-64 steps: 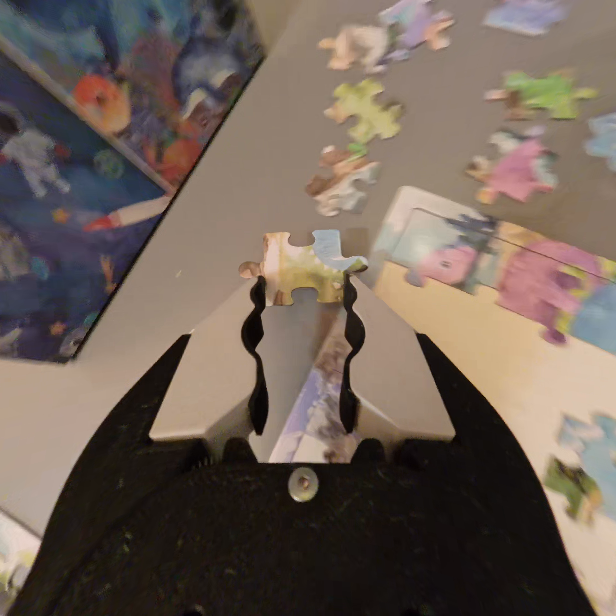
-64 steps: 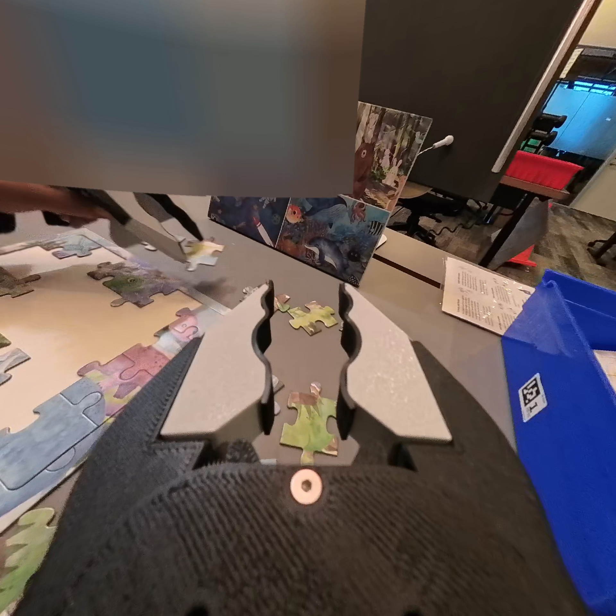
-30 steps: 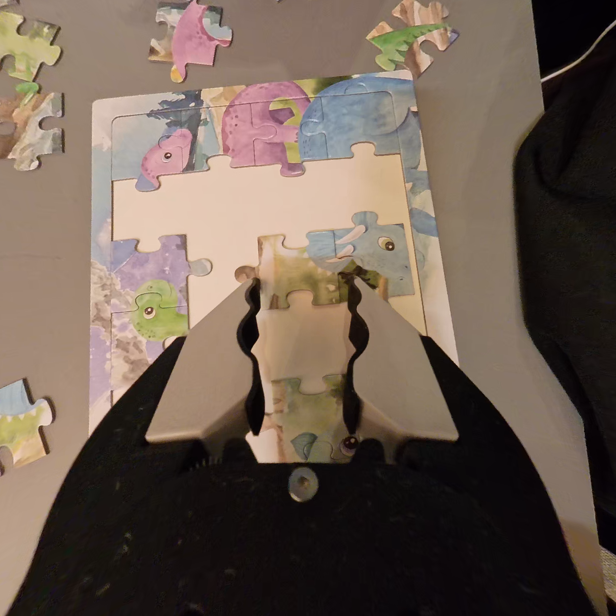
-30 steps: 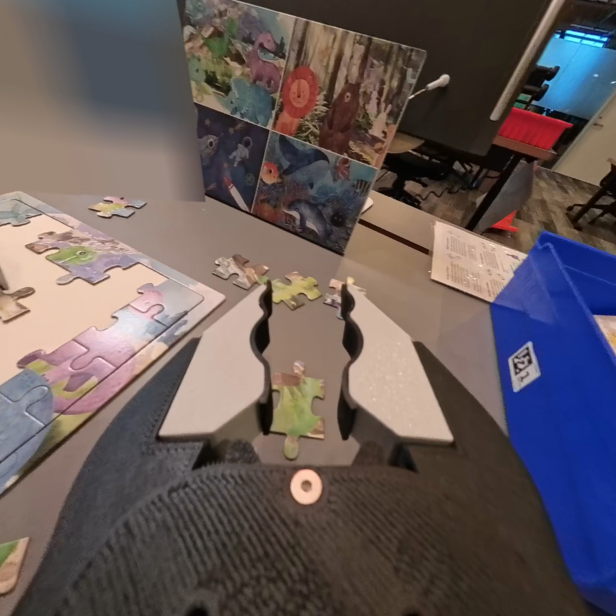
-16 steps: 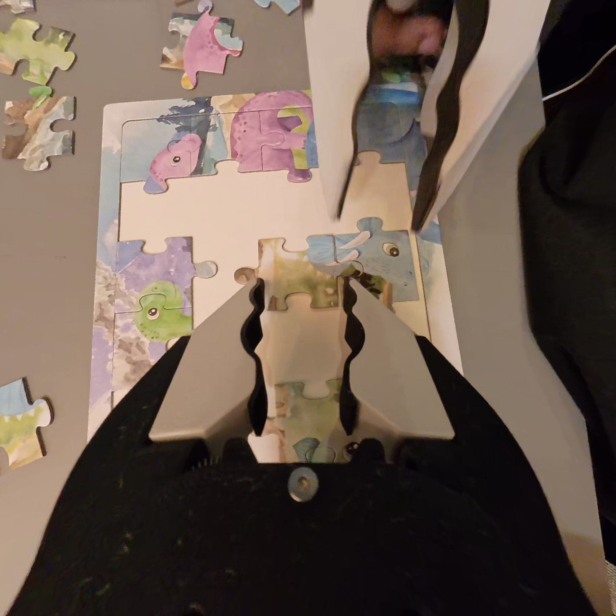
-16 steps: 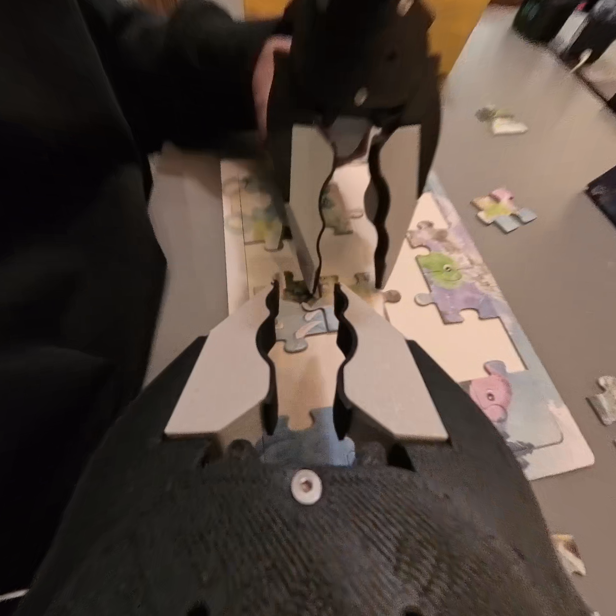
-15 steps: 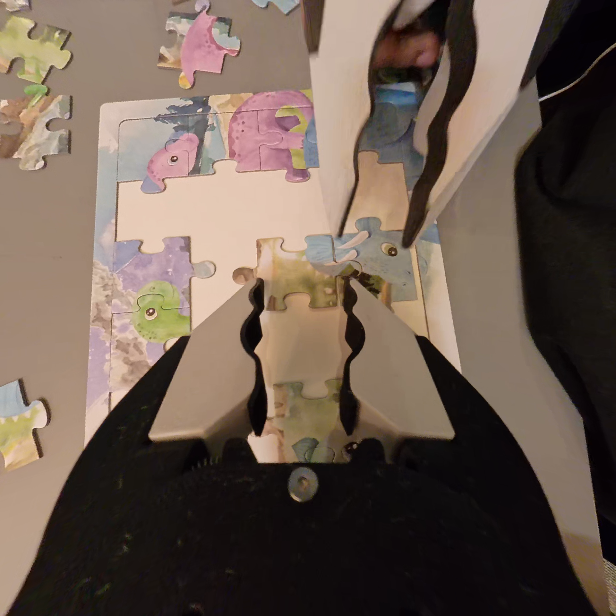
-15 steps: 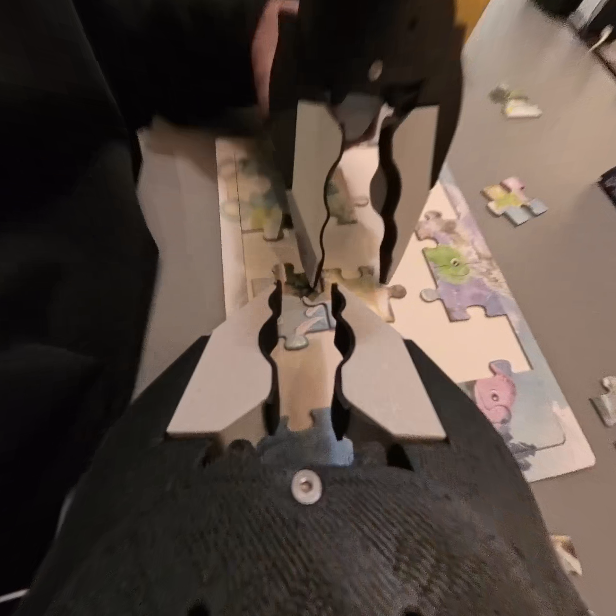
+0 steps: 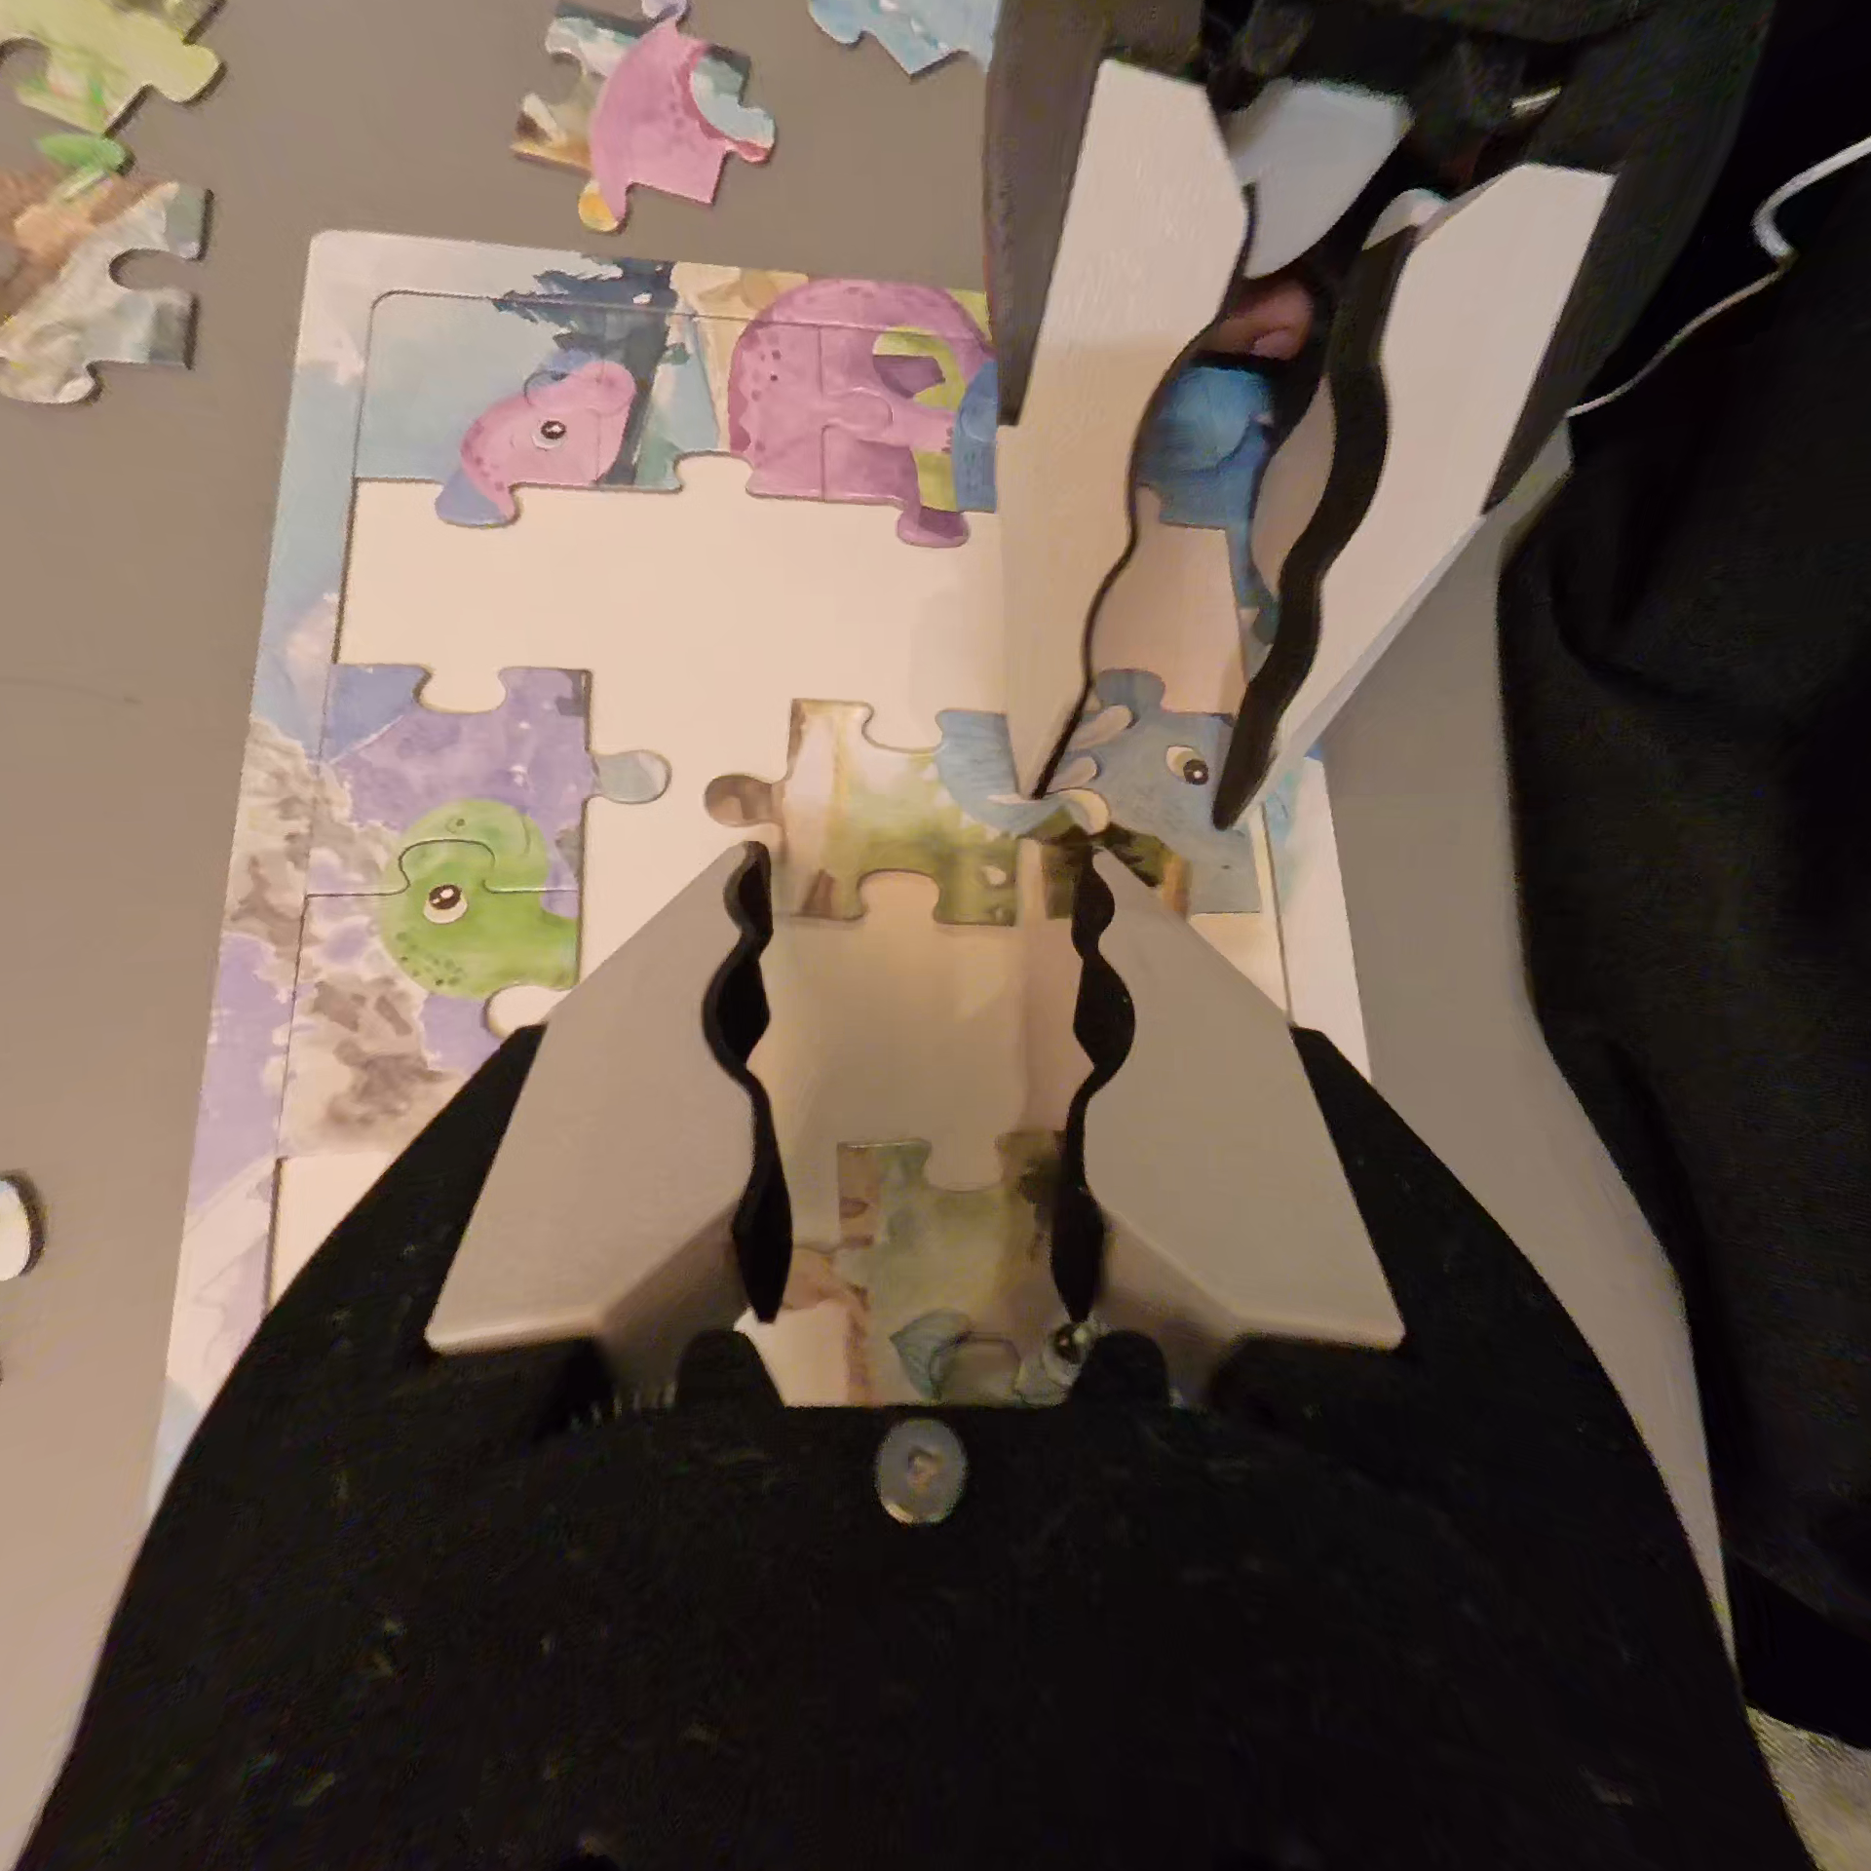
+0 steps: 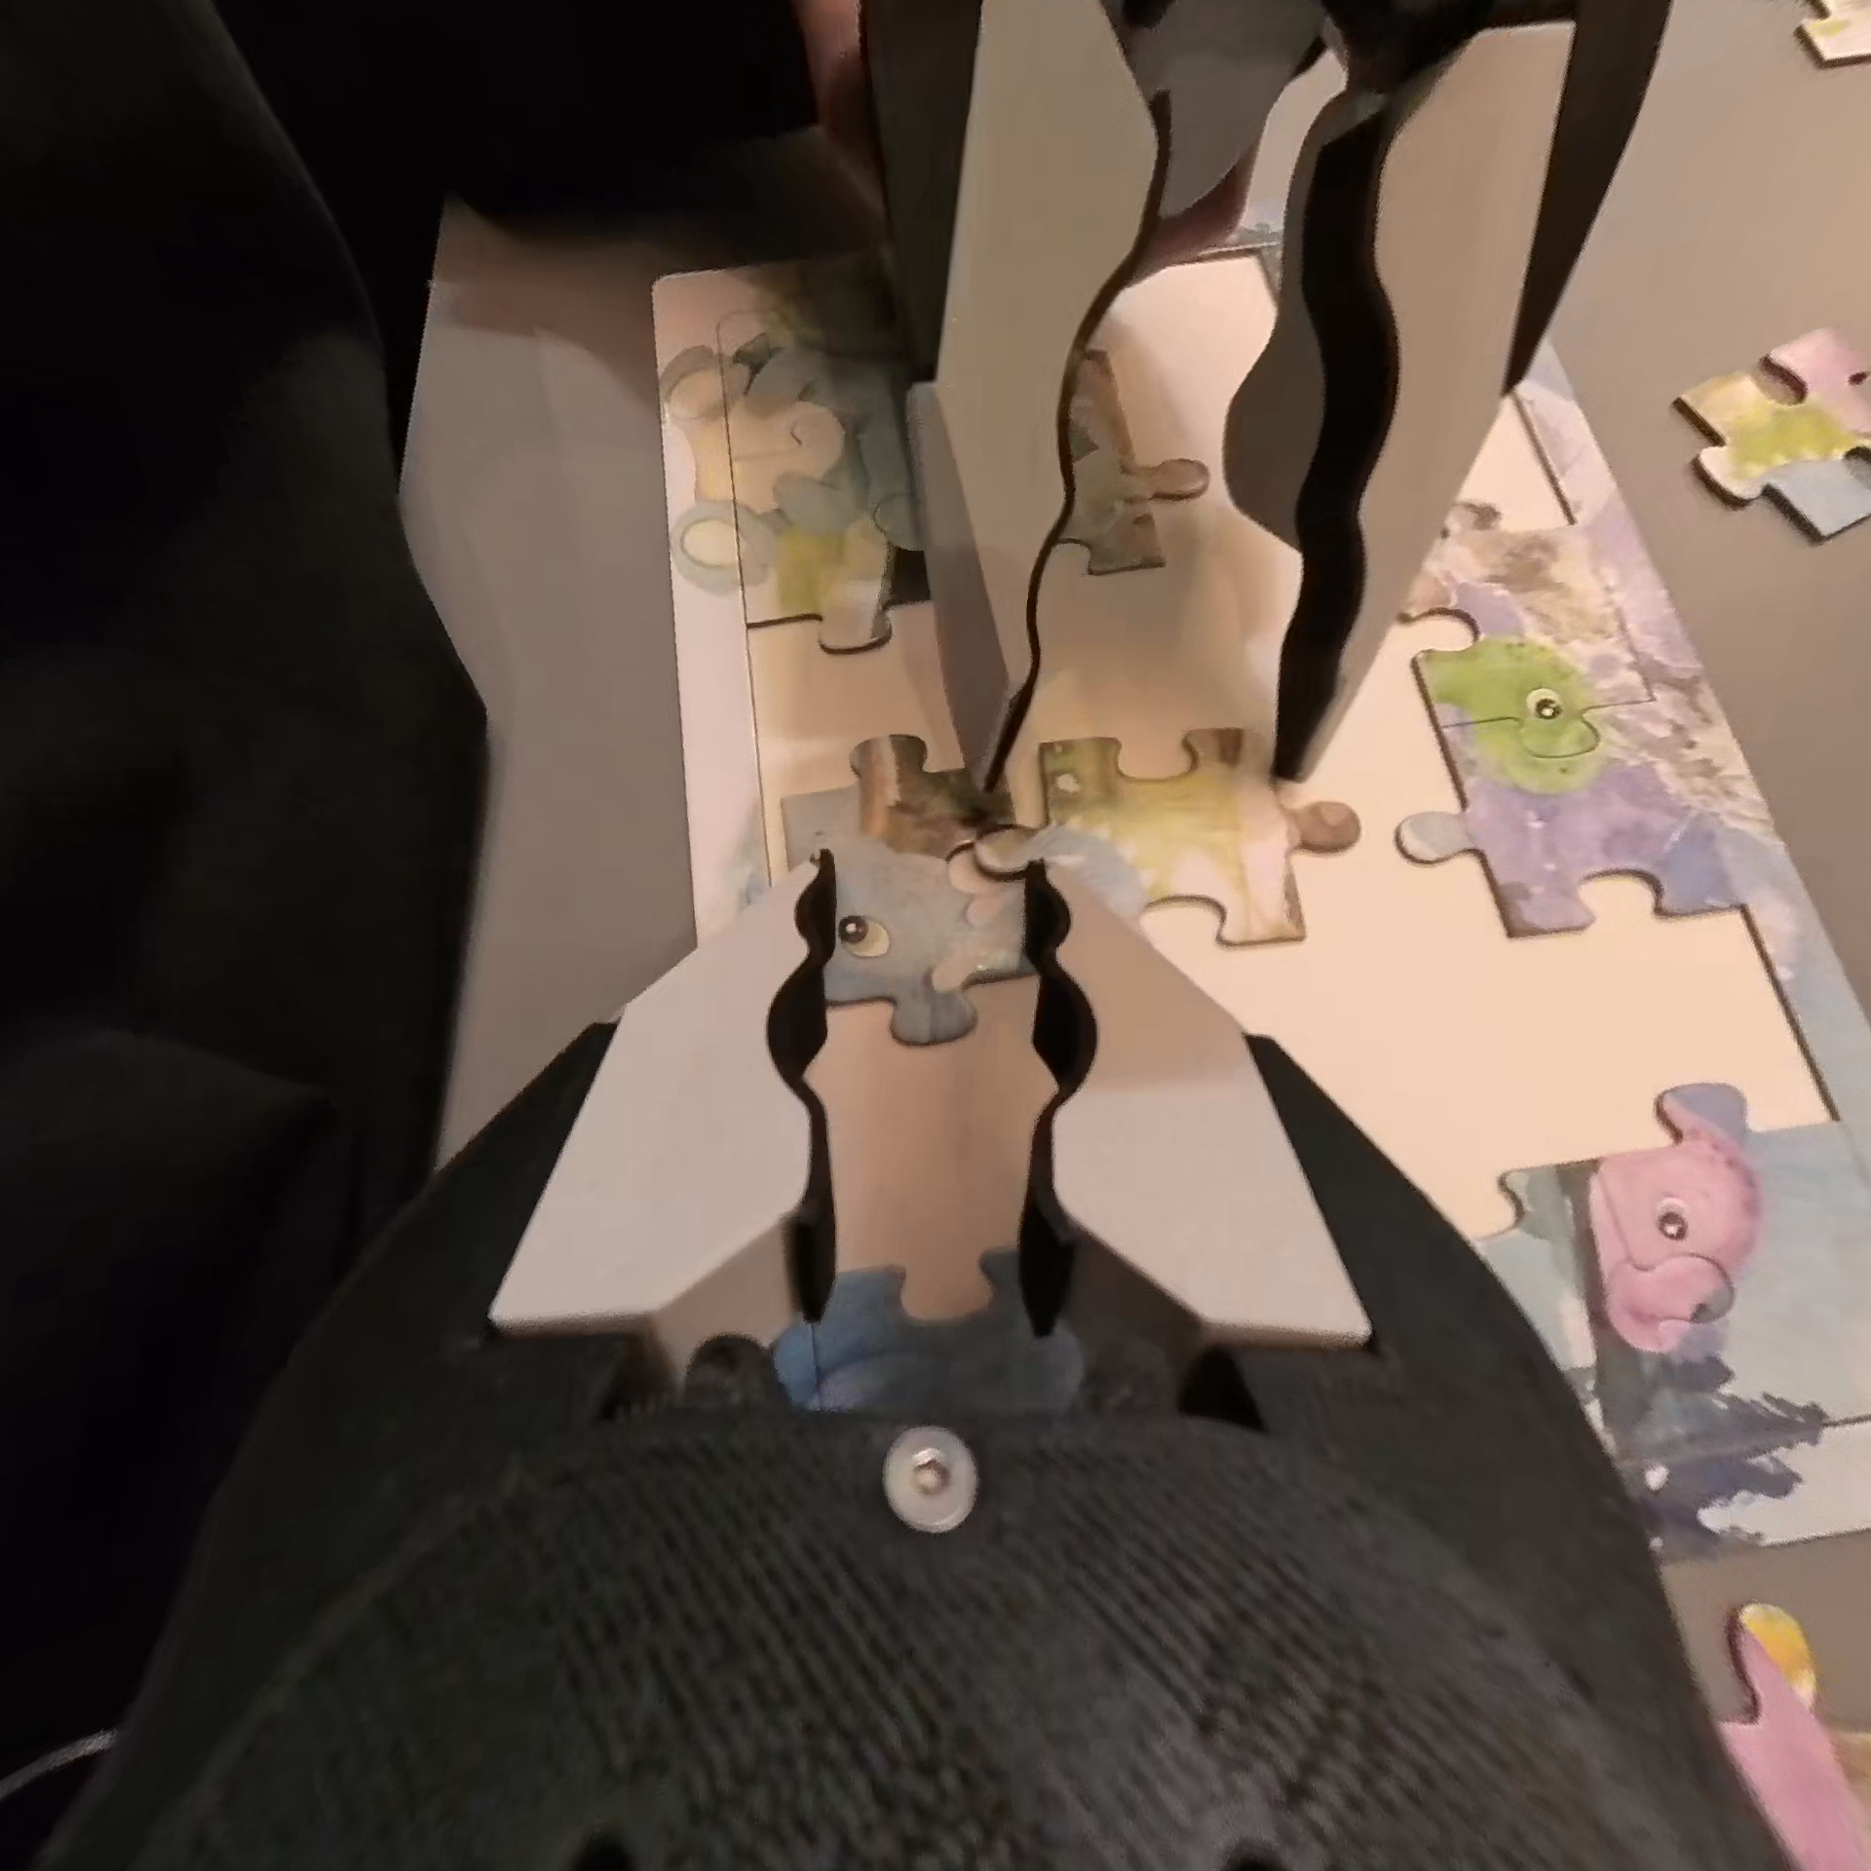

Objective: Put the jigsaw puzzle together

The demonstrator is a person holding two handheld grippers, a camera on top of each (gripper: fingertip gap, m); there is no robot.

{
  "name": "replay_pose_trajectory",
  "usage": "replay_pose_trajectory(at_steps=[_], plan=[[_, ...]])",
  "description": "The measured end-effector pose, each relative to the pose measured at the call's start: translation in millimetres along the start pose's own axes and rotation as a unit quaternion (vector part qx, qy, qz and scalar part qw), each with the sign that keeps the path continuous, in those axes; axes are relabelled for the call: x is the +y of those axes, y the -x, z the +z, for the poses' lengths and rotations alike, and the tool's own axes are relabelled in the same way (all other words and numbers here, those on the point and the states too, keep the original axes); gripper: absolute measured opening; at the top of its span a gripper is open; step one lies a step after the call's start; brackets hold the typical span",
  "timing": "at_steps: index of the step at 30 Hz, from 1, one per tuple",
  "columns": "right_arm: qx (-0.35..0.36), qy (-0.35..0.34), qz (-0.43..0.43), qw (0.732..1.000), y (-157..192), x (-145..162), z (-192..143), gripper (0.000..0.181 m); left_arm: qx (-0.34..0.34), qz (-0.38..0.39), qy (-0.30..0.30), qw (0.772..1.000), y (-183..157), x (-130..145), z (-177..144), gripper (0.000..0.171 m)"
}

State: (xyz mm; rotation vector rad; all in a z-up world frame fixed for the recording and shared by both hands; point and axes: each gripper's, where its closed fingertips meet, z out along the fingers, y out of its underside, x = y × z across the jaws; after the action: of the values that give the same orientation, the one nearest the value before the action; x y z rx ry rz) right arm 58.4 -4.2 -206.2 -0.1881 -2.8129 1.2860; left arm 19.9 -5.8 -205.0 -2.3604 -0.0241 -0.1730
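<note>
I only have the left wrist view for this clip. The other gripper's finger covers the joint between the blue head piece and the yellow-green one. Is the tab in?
Observer: In the right wrist view, a round tab at the joint between the blue piece and the yellow-green piece sits inside its notch, apparently flush.
Reviewer: What lies hidden under the left gripper?
Observer: A pale corner piece lies seated in the board there.

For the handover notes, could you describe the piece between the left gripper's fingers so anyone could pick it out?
Start at the puzzle tray on the grey table. In its middle row, towards the right, two pieces are joined. The yellow-green piece is the left one, with a brown knob facing the gap; its neighbour, the blue dinosaur-head piece, has an eye.
</note>
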Motion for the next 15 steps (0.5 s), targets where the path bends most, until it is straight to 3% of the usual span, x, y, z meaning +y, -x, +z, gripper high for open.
replay_pose_trajectory(at_steps=[11, 15], plan=[[-0.007, -0.046, -0.003, 0.999, 1, -11, -10, 0.035, 0.005, 0.008, 0.001, 1.0, -2, 1, -1, 0.047], [-0.009, -0.032, -0.013, 0.999, 4, -7, -7, 0.035, 0.005, 0.009, 0.001, 1.0, -2, 0, -2, 0.046]])
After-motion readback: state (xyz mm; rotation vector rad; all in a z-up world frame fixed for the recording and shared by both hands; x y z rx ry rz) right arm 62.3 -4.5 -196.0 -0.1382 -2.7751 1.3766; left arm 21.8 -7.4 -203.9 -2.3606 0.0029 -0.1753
